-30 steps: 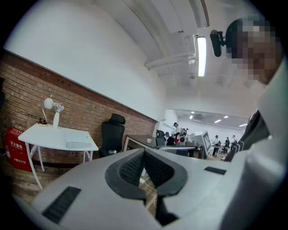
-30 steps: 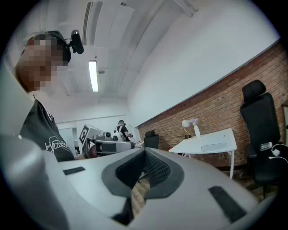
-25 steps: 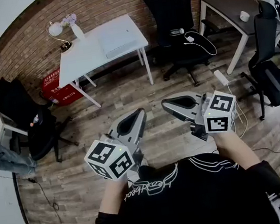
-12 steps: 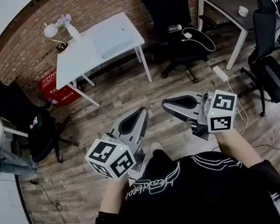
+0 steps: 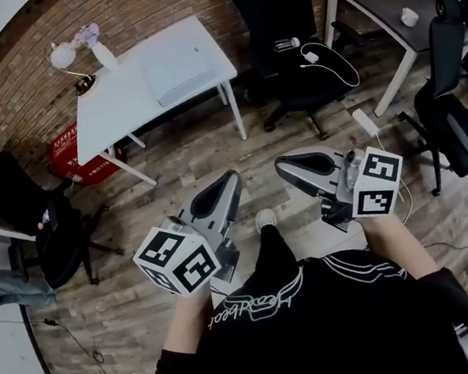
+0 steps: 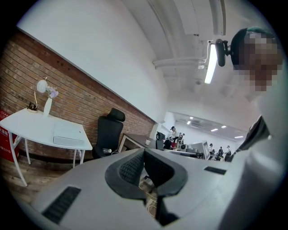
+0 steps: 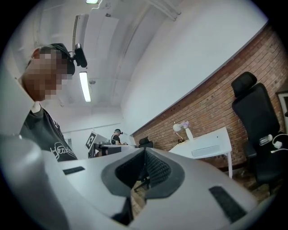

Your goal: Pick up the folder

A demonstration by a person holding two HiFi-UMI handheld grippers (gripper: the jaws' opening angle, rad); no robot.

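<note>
Both empty here: left gripper (image 5: 220, 201) and right gripper (image 5: 298, 168), jaws pressed together, well apart from the white folder (image 5: 173, 65) lying flat on the table (image 5: 110, 121). It looks light, thin, probably slick and bendy. Pinch its near edge.

Person wears a black short-sleeve tee (image 5: 320, 324) w/ white outline lettering across the chest & white stripes toward the right shoulder. Black trousers (image 5: 273, 249), one pale shoe (image 5: 265, 219). Dark headgear w/ a small black cam (image 6: 220, 50) fixed at its side. The left gripper (image 5: 230, 180) & right gripper (image 5: 282, 165) look alike: light-grey plastic shells, tapered, black oval inset on top. At the near end of each sits a white cube (image 5: 178, 259) w/ black square markers. Pads (image 6: 132, 168) are black & ribbed; dark rectangular slots in the grey jaw faces.
</note>
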